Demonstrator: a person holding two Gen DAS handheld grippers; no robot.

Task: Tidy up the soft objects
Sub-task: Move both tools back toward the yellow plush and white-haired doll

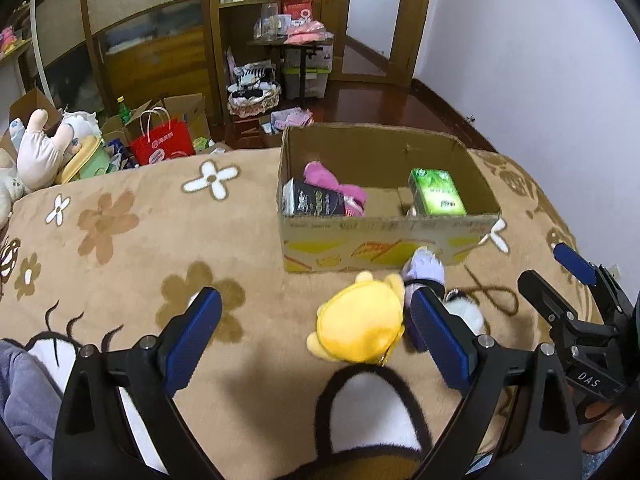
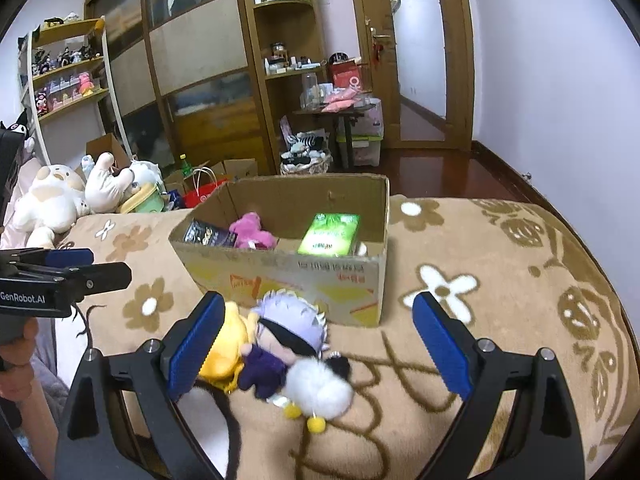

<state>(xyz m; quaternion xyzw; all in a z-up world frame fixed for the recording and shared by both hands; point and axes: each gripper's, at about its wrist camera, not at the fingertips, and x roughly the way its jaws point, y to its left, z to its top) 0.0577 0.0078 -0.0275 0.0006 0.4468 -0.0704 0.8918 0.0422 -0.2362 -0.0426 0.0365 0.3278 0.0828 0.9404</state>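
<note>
Three soft toys left on bed blanket point(image 1: 120, 280), just before cardboard box point(image 1: 384, 240): yellow plush point(image 1: 360, 328), purple-haired doll point(image 2: 280, 340), white pompom point(image 2: 320, 396). Pink plush point(image 1: 332, 184) already boxed. My left claw point(image 1: 316, 344) and right claw point(image 2: 316, 344) both spread, empty. I judge task partly complete.

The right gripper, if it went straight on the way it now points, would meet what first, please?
Probably the purple-haired doll lying between its open jaws, next to the white pompom; the cardboard box stands just behind. Depth is hard to judge.

Left claw point(image 1: 316, 340) and right claw point(image 2: 316, 344) both gape wide, empty.
</note>
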